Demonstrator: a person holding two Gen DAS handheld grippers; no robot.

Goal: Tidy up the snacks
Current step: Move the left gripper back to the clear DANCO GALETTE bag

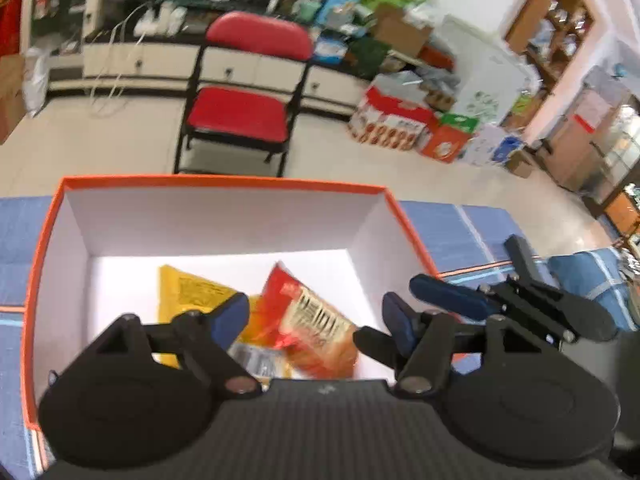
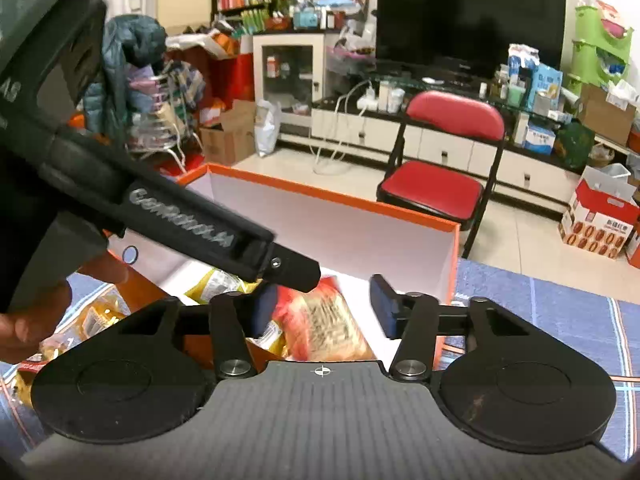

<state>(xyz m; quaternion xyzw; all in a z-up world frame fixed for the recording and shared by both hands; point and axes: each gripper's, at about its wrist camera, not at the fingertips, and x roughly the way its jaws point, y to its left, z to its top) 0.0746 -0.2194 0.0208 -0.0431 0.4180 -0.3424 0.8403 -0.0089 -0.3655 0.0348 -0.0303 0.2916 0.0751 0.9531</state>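
An orange box with white inside [image 1: 224,220] stands on the blue cloth; it also shows in the right wrist view [image 2: 340,224]. In it lie a red snack packet [image 1: 316,320], a yellow packet [image 1: 188,292] and a small silver packet [image 1: 256,360]. My left gripper [image 1: 316,320] hangs open over the box, above the red packet, holding nothing. My right gripper [image 2: 324,308] is open over the box's right part, with the red packet [image 2: 324,320] below between its fingers, blurred. The right gripper also shows at the box's right edge in the left wrist view [image 1: 448,292].
More yellow and red snack packets [image 2: 76,332] lie on the blue checked cloth [image 2: 540,304] left of the box. The left tool's body [image 2: 160,208] crosses the right view. A red folding chair [image 1: 248,108] stands beyond the table, with cabinets and boxes behind.
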